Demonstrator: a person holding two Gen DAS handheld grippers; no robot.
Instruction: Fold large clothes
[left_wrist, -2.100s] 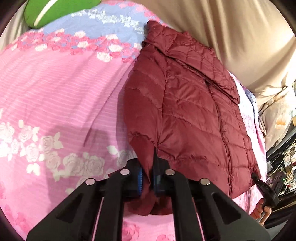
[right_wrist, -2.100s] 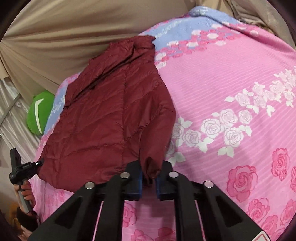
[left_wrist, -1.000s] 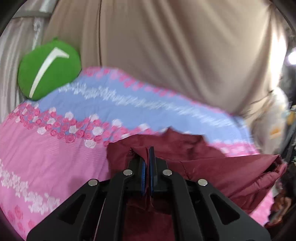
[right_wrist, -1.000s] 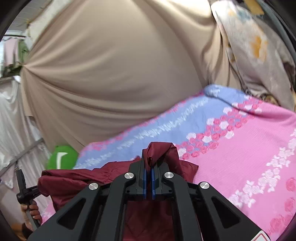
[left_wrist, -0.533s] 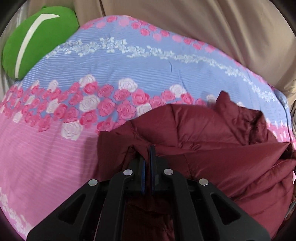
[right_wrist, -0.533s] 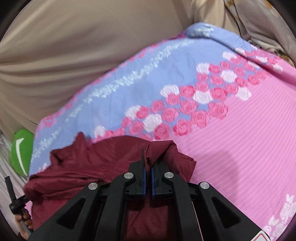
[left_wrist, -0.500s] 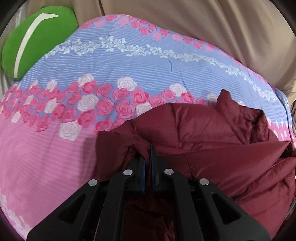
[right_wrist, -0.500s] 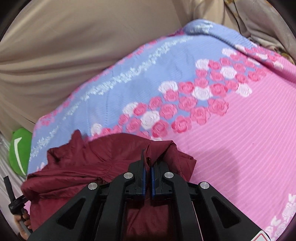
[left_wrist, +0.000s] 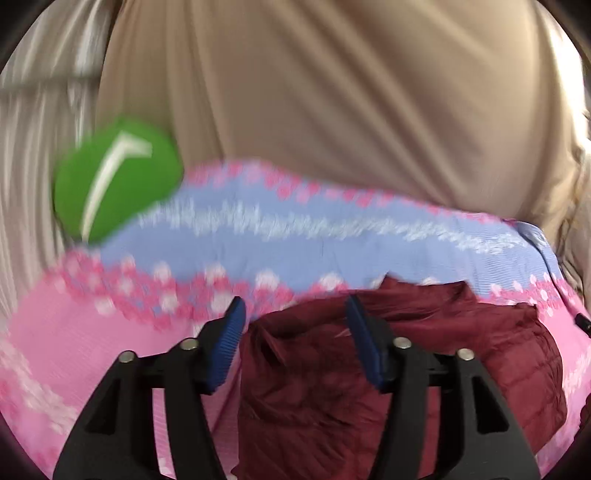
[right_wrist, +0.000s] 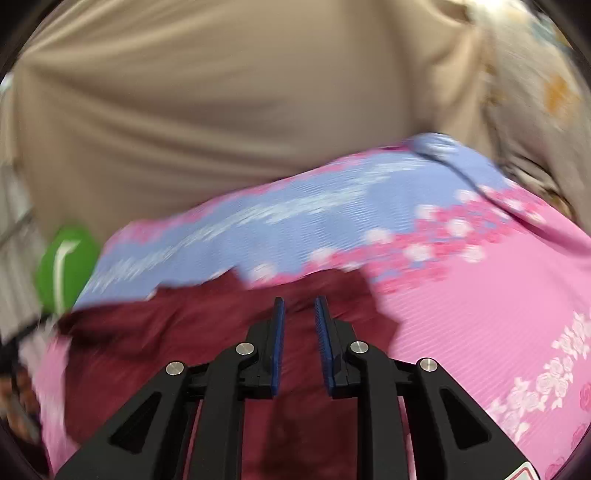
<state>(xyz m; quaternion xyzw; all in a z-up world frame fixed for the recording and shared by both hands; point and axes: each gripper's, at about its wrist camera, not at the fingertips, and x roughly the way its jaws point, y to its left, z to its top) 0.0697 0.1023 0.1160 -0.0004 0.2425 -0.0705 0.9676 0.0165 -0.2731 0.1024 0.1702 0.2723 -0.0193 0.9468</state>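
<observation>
A dark red quilted jacket (left_wrist: 424, 362) lies folded over on itself on a pink and blue flowered bedspread (left_wrist: 314, 229). My left gripper (left_wrist: 293, 314) is open and empty, its blue pads (left_wrist: 227, 339) spread wide above the jacket's left part. In the right wrist view the jacket (right_wrist: 177, 332) lies below and beyond my right gripper (right_wrist: 298, 306), which is open with a narrow gap and holds nothing. Both views are blurred by motion.
A green round cushion (left_wrist: 114, 177) with a white stripe sits at the bed's far left corner; it also shows in the right wrist view (right_wrist: 66, 266). A beige curtain (left_wrist: 332, 92) hangs behind the bed. A flowered cloth (right_wrist: 546, 85) hangs at the right.
Both grippers have opened and let go of the jacket's hem, which now rests folded over the upper part. Both cameras have lifted and tilted up toward the curtain.
</observation>
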